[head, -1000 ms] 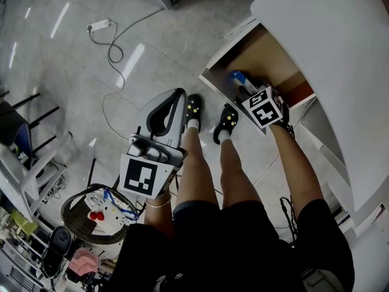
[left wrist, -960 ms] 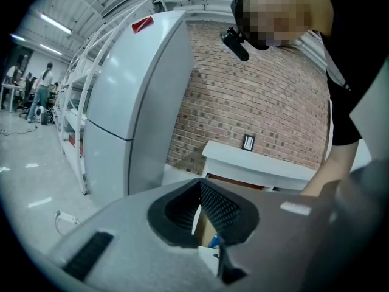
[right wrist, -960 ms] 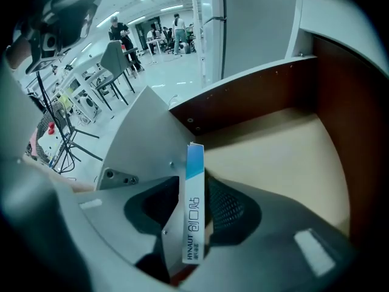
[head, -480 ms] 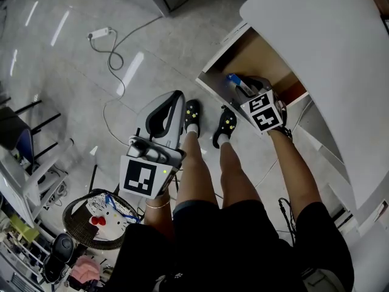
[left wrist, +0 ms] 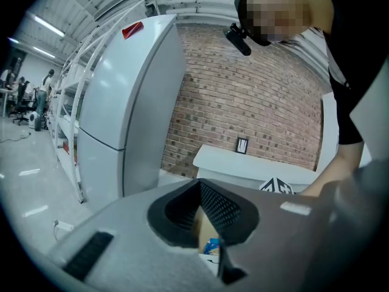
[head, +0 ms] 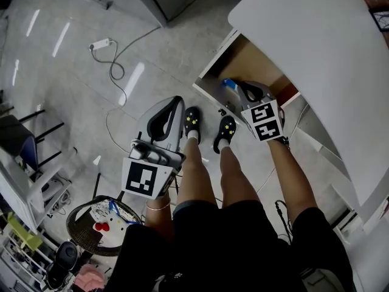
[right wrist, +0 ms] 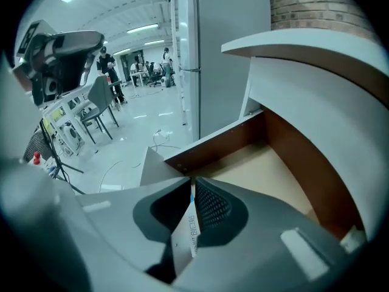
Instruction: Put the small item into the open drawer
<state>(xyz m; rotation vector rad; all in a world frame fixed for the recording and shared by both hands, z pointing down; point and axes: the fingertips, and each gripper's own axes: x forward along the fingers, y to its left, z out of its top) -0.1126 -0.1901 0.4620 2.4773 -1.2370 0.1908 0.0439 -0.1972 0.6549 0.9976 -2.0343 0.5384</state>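
R tool (head: 237,87) jaws just closed, gripping small packet (right wrist: 185,233) over open drawer (head: 258,62). L tool (head: 177,101) closed, empty.

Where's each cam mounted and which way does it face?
Head view: on the person's head, steeply down at floor, left tongs, right tongs, open drawer; legs, shoes, forearms show.
Left gripper view: on left tongs, about level toward brick wall and fridge; person's arm at right.
Right gripper view: on right tongs, tilted down into the drawer; jaws just closed on a small packet.
Shared: head and right gripper views both show the drawer.
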